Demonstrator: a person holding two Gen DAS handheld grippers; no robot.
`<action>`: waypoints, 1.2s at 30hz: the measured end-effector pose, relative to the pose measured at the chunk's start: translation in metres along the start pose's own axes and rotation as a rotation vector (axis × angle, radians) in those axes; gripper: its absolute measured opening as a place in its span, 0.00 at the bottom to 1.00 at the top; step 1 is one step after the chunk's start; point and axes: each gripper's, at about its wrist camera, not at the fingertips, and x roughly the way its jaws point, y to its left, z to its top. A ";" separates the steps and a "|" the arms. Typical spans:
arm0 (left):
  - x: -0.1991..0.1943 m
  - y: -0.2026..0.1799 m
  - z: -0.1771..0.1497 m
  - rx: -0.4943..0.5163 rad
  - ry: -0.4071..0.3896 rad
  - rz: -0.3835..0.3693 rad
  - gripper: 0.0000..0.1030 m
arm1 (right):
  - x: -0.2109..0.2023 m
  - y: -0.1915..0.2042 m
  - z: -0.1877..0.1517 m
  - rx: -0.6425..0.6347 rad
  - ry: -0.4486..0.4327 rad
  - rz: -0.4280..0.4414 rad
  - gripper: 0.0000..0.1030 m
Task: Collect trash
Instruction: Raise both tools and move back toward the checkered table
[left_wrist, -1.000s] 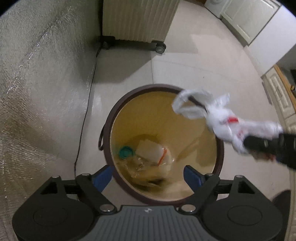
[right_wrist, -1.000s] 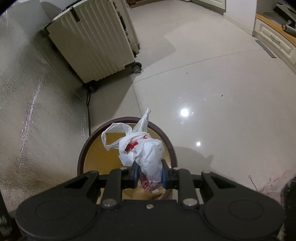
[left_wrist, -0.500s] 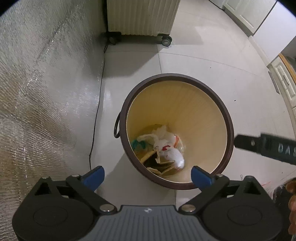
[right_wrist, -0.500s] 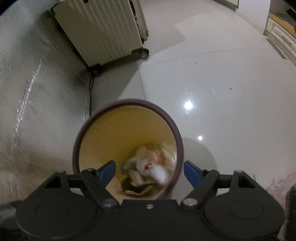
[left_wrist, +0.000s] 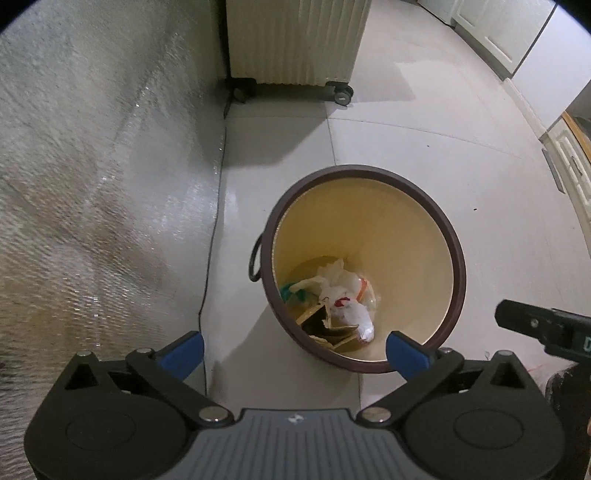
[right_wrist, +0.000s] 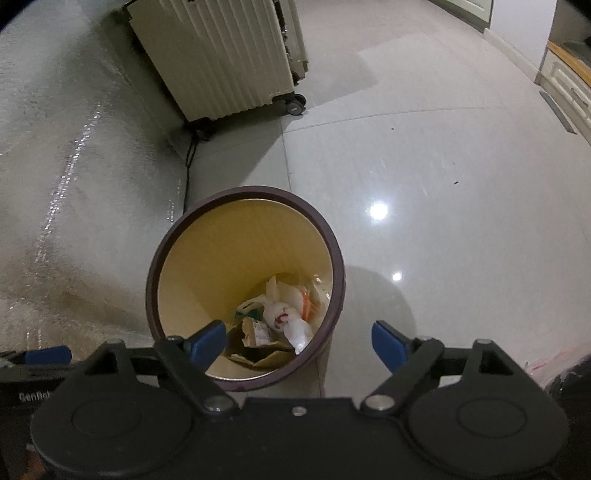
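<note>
A round bin with a brown rim (left_wrist: 369, 169) (right_wrist: 243, 192) and a yellow inside stands on the tiled floor. At its bottom, a white plastic bag with red print (left_wrist: 351, 310) (right_wrist: 286, 319) lies on top of cardboard, wrappers and other trash. My left gripper (left_wrist: 295, 352) hangs above the bin's near left edge; its jaws are opening with nothing between them. My right gripper (right_wrist: 297, 341) is over the bin's near right side, jaws also opening and empty. One of the right gripper's fingers (left_wrist: 524, 319) shows in the left wrist view.
A cream ribbed suitcase on wheels (left_wrist: 295, 40) (right_wrist: 221, 59) stands beyond the bin. A silvery textured sheet (left_wrist: 92, 166) covers the left side, with a black cable (left_wrist: 210, 258) along its edge. White cabinets (left_wrist: 569, 155) line the right.
The right gripper, shut on the white bag above the bin a second ago, has opened, and the bag now lies in the bin. The left gripper opened wider and rose.
</note>
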 end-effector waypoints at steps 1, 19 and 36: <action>-0.003 0.000 0.000 0.001 -0.001 0.004 1.00 | -0.003 0.000 0.000 -0.003 -0.001 0.002 0.89; -0.080 0.009 -0.020 0.010 -0.086 0.030 1.00 | -0.074 0.001 -0.023 -0.032 -0.084 -0.042 1.00; -0.198 0.001 -0.060 0.062 -0.231 0.037 1.00 | -0.184 0.003 -0.060 -0.044 -0.204 -0.092 1.00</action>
